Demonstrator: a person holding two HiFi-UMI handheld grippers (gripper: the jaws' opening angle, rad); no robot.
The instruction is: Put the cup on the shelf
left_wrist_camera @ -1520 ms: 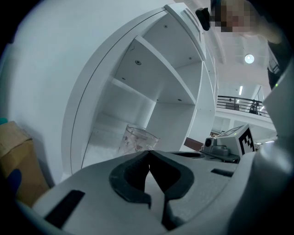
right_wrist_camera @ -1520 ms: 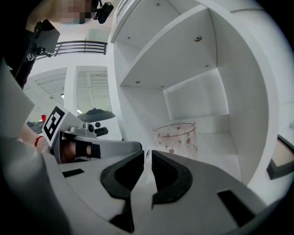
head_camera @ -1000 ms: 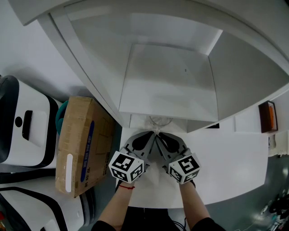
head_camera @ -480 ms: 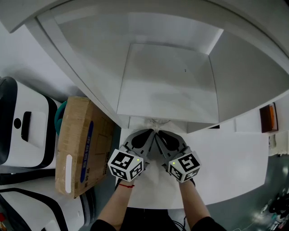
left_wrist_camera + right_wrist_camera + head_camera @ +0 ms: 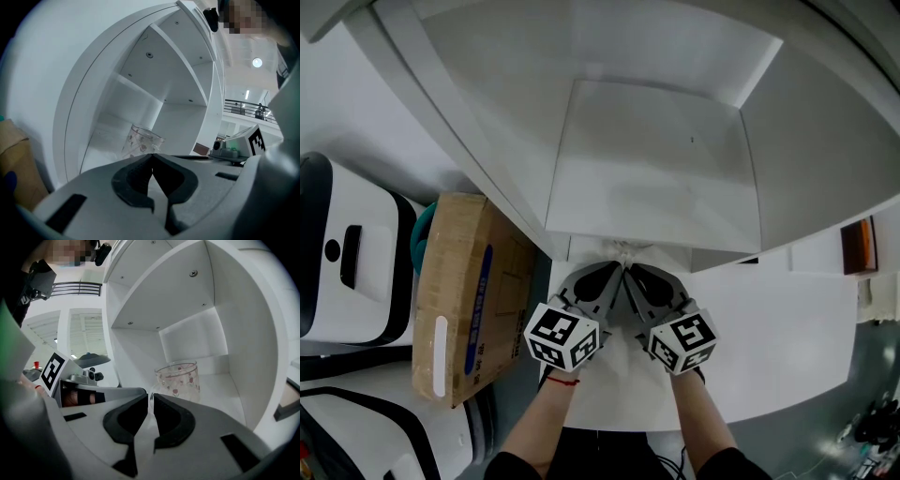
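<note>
A clear glass cup [image 5: 180,378] with small red marks stands upright on the floor of the white shelf's [image 5: 652,159] lower compartment. In the head view only a sliver of the cup [image 5: 623,249] shows under the shelf board's front edge. My right gripper [image 5: 151,397] is shut, its jaws a thin slit apart at the cup's handle. Beside it my left gripper [image 5: 152,157] is shut with its tips touching, just short of the cup [image 5: 140,140]. In the head view the left gripper [image 5: 616,271] and right gripper [image 5: 629,271] meet tip to tip at the shelf's edge.
A white table [image 5: 769,328] lies under both arms. A cardboard box [image 5: 464,291] stands at the left, with a white and black machine [image 5: 347,253] beyond it. A small orange object [image 5: 858,246] sits at the far right.
Both grippers have edged slightly forward toward the shelf. The cup's rim, visible a second ago, is now mostly hidden beneath the shelf board.
</note>
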